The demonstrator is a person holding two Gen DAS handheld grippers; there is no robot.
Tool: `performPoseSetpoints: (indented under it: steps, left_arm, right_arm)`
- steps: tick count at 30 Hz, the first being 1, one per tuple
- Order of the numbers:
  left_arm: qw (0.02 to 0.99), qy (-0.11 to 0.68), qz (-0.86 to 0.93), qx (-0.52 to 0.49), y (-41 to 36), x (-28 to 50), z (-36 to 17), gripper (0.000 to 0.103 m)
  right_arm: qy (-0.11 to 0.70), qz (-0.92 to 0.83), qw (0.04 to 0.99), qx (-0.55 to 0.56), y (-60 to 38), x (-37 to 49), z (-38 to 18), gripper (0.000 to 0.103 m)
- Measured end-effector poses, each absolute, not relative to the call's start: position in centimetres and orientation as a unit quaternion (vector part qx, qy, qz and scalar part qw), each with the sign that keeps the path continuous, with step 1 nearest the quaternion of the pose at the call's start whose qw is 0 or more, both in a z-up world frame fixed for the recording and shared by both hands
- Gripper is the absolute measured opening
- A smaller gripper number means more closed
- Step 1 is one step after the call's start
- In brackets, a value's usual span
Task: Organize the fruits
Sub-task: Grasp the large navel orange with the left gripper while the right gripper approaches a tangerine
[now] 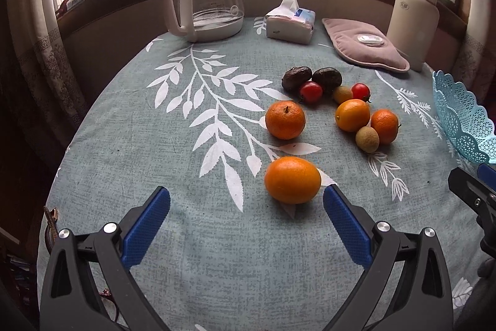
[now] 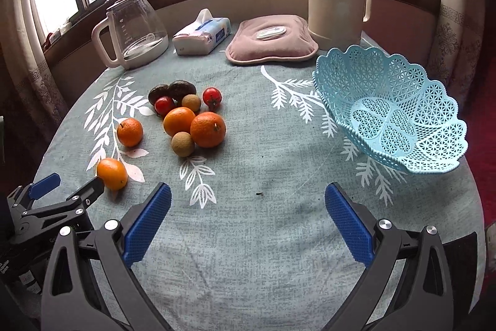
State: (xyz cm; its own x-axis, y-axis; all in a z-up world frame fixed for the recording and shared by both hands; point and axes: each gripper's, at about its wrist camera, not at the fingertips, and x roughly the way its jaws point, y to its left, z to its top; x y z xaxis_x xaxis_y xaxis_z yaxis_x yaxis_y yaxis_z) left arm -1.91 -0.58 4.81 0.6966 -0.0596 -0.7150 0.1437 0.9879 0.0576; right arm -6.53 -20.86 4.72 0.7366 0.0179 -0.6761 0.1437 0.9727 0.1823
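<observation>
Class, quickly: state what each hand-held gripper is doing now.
Left hand-held gripper: open, holding nothing, near an orange.
Right hand-held gripper: open, empty.

Fruits (image 2: 183,120) are scattered loose on the cloth; the blue lattice basket (image 2: 400,110) is tilted, empty, well apart.

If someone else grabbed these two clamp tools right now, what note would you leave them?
Left gripper: open, empty, low over the table, the nearest orange just ahead between its fingers.
Right gripper: open, empty, over bare cloth.
Basket: empty, on the right of the table.
Other fruit: three more oranges, two red tomatoes, two small brown fruits and two dark fruits, all loose on the tablecloth.
Done: nothing in the basket yet.
Left: move every fruit, probably the nearest orange first.
</observation>
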Motion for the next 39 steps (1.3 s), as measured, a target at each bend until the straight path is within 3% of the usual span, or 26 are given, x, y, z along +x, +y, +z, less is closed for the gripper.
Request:
performPoseSetpoints:
  steps: [8,21,31,39]
  left_arm:
    - [0.924,0.375,-0.073,0.028,0.3,-1.3,7.7,0.098]
    - [0.902,0.420,-0.092,0.029,-0.9,0.4,3.4,0.097]
    - [0.889,0.444,-0.108,0.023,-1.7,1.7,1.8,0.077]
    - [0.890,0.433,-0.144,0.016,-2.3,0.7,1.8,0.046]
  right_arm:
    - [0.334,-0.032,0.933,0.131,-21.7,-6.3,7.1,0.101]
    - [0.357,-0.026,0.925,0.130,-20.5,-4.4,6.1,0.101]
    - [0.373,-0.029,0.917,0.135,-20.8,-3.2,5.0,0.101]
    - [0.384,-0.022,0.913,0.134,-20.6,-2.1,4.5,0.101]
